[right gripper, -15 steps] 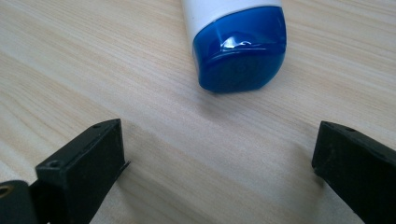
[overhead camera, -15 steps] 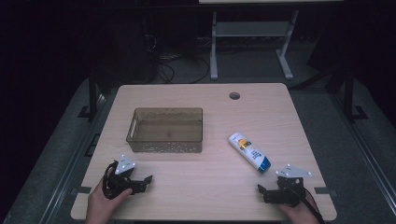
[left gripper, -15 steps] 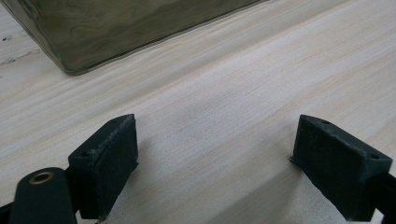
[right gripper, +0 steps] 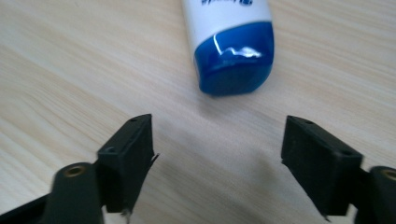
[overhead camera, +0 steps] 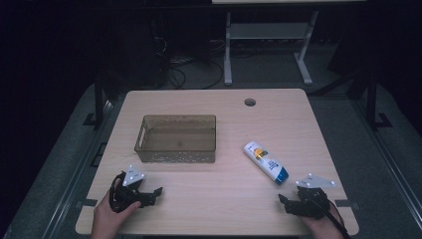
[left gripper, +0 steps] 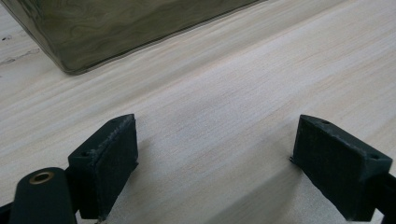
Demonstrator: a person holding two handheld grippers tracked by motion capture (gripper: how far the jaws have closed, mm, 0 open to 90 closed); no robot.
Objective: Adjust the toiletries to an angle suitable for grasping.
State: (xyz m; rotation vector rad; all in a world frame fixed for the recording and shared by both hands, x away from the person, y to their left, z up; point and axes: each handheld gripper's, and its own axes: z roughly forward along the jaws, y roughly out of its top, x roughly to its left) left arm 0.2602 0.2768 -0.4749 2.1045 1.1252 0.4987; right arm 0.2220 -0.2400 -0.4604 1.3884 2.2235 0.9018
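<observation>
Jaws of the right gripper (right gripper: pixel 217 163) stand spread wide w/ nothing between them, just bare counter (right gripper: pixel 70 70) under the gap. Straight ahead of that gap, in the right gripper view, lies the bottle's blue cap (right gripper: pixel 236 60), near the jaws but not touching either pad. Bottle (overhead camera: pixel 265 162) is white w/ a blue cap end and lies flat on its side on the counter, cap pointing toward the right gripper (overhead camera: pixel 293 203), slanted from upper left to lower right in the high view.

Left gripper (left gripper: pixel 215 163) likewise has its jaws wide apart, empty, pads clear of everything; only wood grain shows between them. Beyond them, at the top of the left gripper view, sits a corner of the smoky see-through bin (left gripper: pixel 116 28), apart from the jaws.

In the high view the left gripper (overhead camera: pixel 152 194) rests low at the near left of the counter (overhead camera: pixel 209 199), held by a hand (overhead camera: pixel 107 219), just in front of the bin (overhead camera: pixel 140 142). Bin stands left of centre; the bottle lies to its right, outside it, well apart from the left gripper. Right gripper sits at the near right edge.
</observation>
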